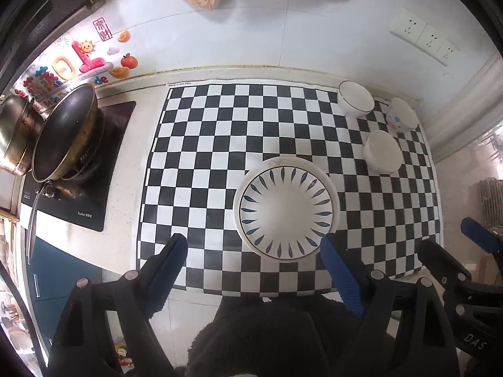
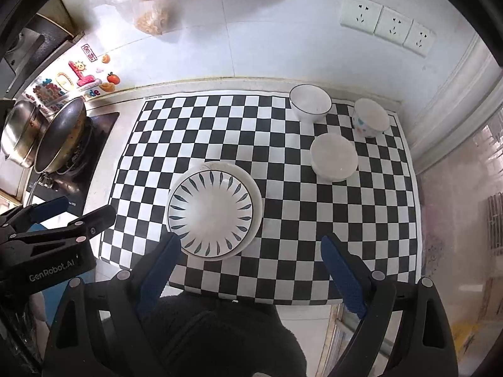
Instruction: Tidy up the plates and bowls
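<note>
Left gripper (image 1: 253, 245): it hovered at the near edge of the checkered mat (image 1: 201, 144), fingers spread wide, nothing between them.
Right gripper (image 2: 251, 246): it hung just right of the left one, fingers apart as well, nothing held.
Plates: the leaf-patterned plate (image 1: 286, 209) sat on a plain white plate (image 1: 333, 194), stacked near the middle of the mat's near side, just beyond the left gripper's right fingertip.
Bowls: three stood at the far right of the mat. The dark-rimmed bowl (image 2: 310, 103) was farthest back. The painted bowl (image 2: 370, 118) stood right of it. The plain white bowl (image 2: 334, 157) sat nearer than both. All were upright and apart from each other, and well apart from the plates.
Stove side: a dark wok (image 1: 64, 133) leaned on the cooktop (image 1: 94, 201) at left, a steel pot (image 1: 15, 135) beside it.
Wall: three white sockets (image 2: 388, 28) were at far right, bright stickers (image 1: 83, 59) at far left.
</note>
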Demonstrator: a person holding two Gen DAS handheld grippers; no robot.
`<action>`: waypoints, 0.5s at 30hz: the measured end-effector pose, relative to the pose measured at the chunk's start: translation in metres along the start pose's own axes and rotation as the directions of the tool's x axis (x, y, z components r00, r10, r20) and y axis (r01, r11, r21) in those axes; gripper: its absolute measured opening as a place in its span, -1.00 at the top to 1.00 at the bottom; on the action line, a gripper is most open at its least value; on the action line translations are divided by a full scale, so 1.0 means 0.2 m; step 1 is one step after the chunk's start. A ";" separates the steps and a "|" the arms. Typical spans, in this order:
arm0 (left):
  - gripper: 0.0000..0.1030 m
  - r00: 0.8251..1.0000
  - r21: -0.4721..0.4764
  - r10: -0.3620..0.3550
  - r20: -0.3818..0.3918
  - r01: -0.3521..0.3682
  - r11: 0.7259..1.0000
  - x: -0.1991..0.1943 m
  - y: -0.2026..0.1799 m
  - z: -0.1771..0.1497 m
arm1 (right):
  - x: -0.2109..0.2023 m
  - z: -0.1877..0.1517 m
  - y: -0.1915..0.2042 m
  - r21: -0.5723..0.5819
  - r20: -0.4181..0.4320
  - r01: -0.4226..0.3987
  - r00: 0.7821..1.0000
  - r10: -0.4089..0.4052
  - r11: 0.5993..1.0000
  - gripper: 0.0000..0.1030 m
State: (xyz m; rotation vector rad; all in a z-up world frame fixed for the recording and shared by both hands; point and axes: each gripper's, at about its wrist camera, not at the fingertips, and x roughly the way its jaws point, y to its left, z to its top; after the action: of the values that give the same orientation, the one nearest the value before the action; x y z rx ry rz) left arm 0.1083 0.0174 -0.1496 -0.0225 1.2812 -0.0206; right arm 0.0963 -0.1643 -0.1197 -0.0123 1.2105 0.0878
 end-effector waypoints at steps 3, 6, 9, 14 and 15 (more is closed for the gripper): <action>-0.68 1.000 -0.021 0.000 0.017 0.000 1.000 -0.05 0.00 -0.01 | -0.03 0.00 -0.01 0.001 0.001 0.002 1.000 -0.002 1.000 -0.80; -0.68 1.000 -0.025 0.004 0.026 -0.003 1.000 -0.09 0.00 -0.02 | -0.03 0.01 -0.02 -0.002 0.001 -0.001 1.000 0.001 1.000 -0.80; -0.68 1.000 -0.026 0.006 0.030 -0.006 1.000 -0.11 0.00 -0.02 | -0.06 0.01 -0.01 -0.002 0.001 -0.011 1.000 0.011 1.000 -0.80; -0.68 0.999 -0.018 0.009 0.034 -0.009 1.000 -0.12 -0.01 -0.01 | -0.06 0.03 0.00 -0.003 -0.002 -0.027 1.000 0.027 1.000 -0.80; -0.68 0.999 -0.018 0.008 0.034 -0.008 1.000 -0.12 -0.02 0.00 | -0.05 0.03 -0.01 0.006 -0.005 -0.035 0.999 0.036 0.999 -0.80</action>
State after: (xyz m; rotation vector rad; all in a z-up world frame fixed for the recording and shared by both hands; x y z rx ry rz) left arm 0.1007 0.0147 -0.1272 -0.0325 1.2471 -0.0021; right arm 0.0991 -0.1666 -0.1090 0.0138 1.2163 0.1156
